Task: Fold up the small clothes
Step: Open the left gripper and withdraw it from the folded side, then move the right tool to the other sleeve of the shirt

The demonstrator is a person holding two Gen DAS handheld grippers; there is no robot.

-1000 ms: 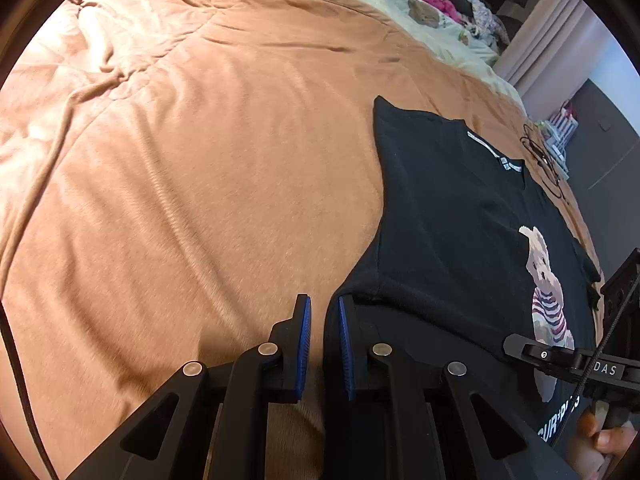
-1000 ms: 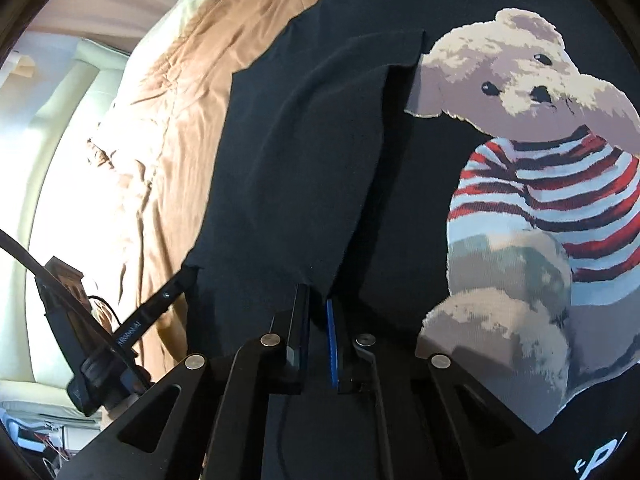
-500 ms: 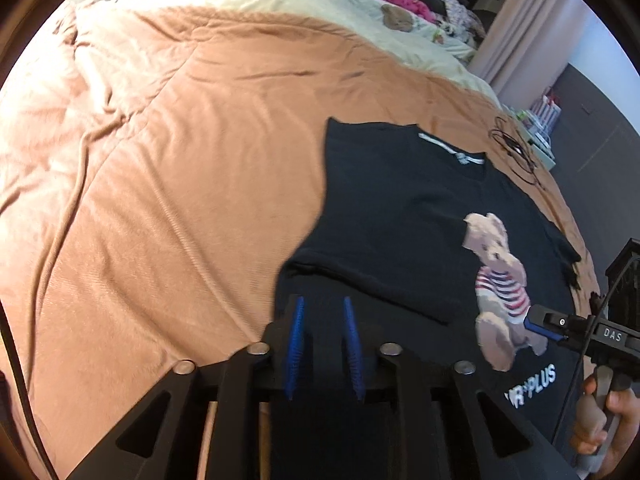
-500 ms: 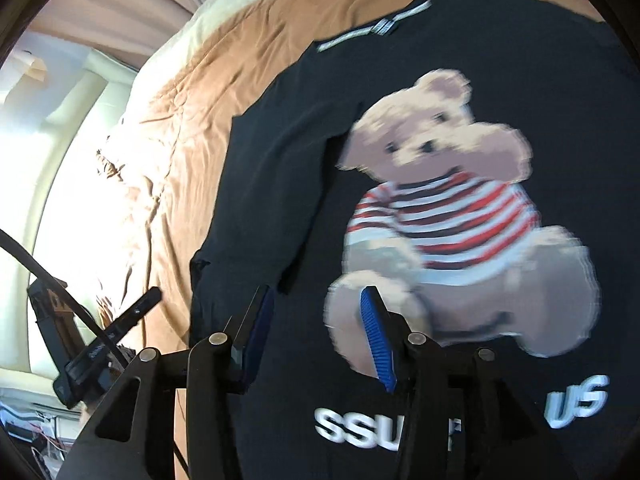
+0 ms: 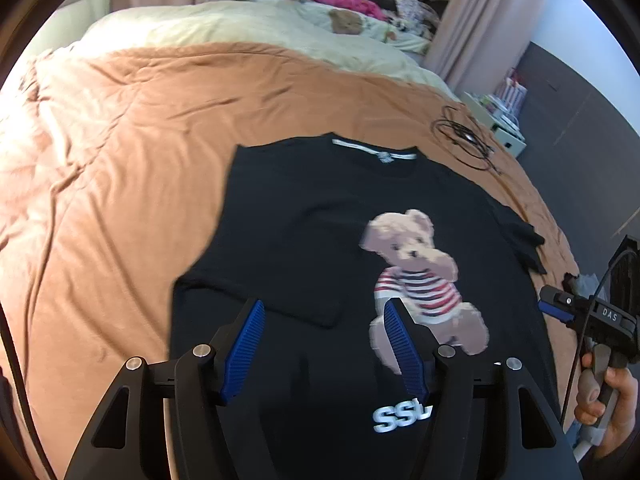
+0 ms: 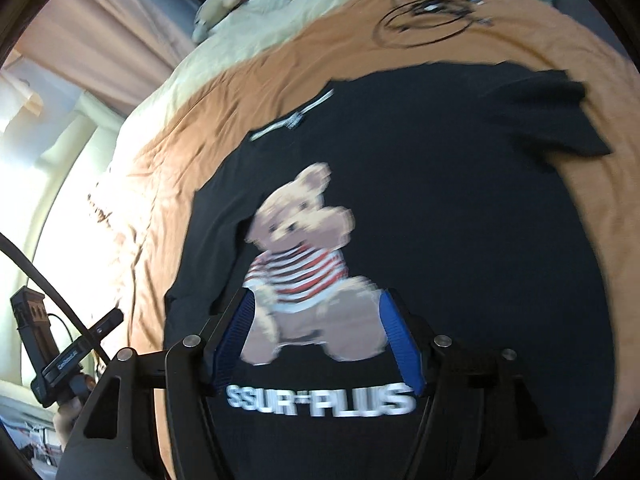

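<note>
One side fold of the black T-shirt (image 5: 320,208) appears to be finished: its left sleeve and side panel are laid inward over the chest, while the right sleeve (image 6: 552,120) is still spread out on the blanket. The left gripper (image 5: 322,344) is held above the lower part of the shirt; its jaws have just been opening and are now spread, with nothing between the blue pads (image 5: 244,352). The right gripper (image 6: 316,340) is likewise held above the print, its jaws just opened and spread wide, nothing pinched.

The next move is judged to call for the unfolded right side: the sleeve and the hem on that side would need to be pinched and carried across to mirror the first fold, with the edges kept parallel.

The shirt is laid face up on the orange-brown blanket (image 5: 120,160) of a bed, collar away from the person. A bear (image 6: 304,260) in a striped jumper is printed on it, with white lettering (image 6: 320,400) below. A coiled black cable (image 5: 464,140) is seen beyond the collar, well apart.
</note>
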